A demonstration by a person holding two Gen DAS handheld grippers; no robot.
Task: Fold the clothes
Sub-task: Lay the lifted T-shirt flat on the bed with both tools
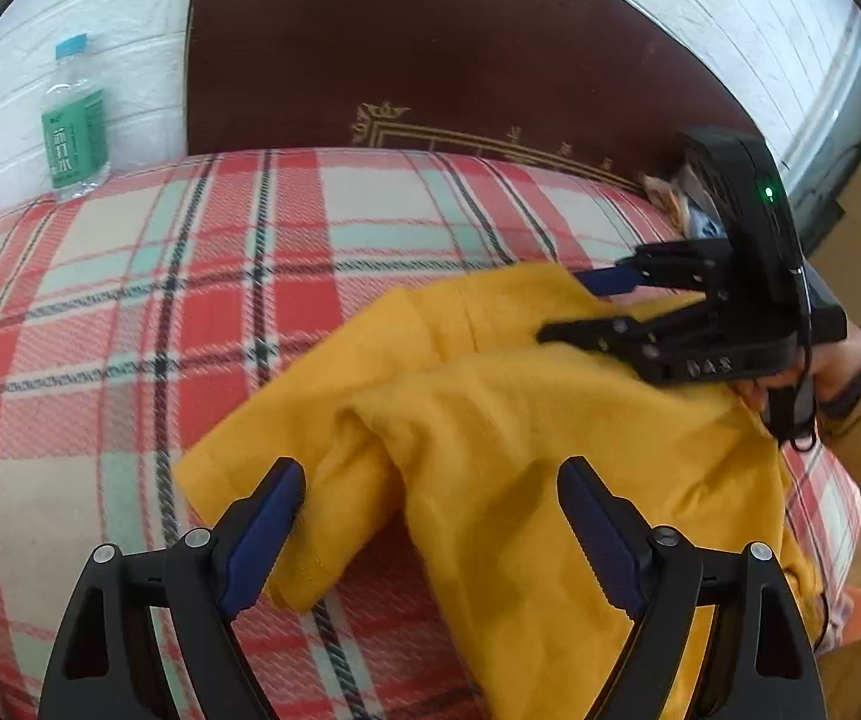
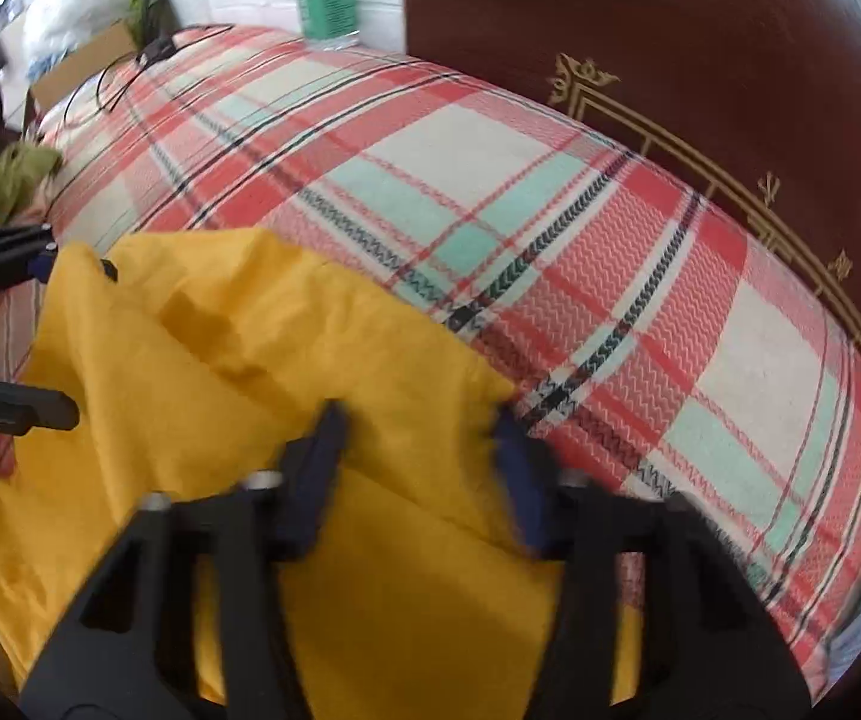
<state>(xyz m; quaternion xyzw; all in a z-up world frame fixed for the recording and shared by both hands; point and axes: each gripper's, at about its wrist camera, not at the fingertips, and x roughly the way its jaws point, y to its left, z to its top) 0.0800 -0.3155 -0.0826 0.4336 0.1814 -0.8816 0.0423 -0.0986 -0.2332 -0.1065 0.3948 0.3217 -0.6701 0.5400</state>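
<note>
A crumpled mustard-yellow cloth garment (image 1: 508, 420) is spread in loose folds on a red, white and mint plaid woven bedcover (image 1: 190, 276), and every place here is given from that garment. In the left wrist view its nearest sleeve-like flap is seen lying towards the lower left of the heap, while the bulk is bunched to the right and hangs over the cover's near edge.

The left gripper (image 1: 430, 534), black with dark blue pads, is held wide apart above the garment's near side; one pad is over the sleeve flap, the other over the main body, and nothing is pinched between them.

The right gripper (image 2: 415, 474) is seen blurred in its own view, its jaws standing part open astride the garment's far edge, with yellow cloth lying between the pads. Whether the pads press on the cloth cannot be told from the blur. In the left wrist view the same tool is seen at the garment's far right side, its fingers lying on the fabric, gripped by a hand (image 1: 844, 360) in a tan sleeve.

Beyond the garment a dark maroon headboard with gold ornament (image 1: 430, 60) is seen, and far to its left a clear plastic water bottle with a green label (image 1: 73, 120) stands against a white brick wall (image 1: 40, 30).
</note>
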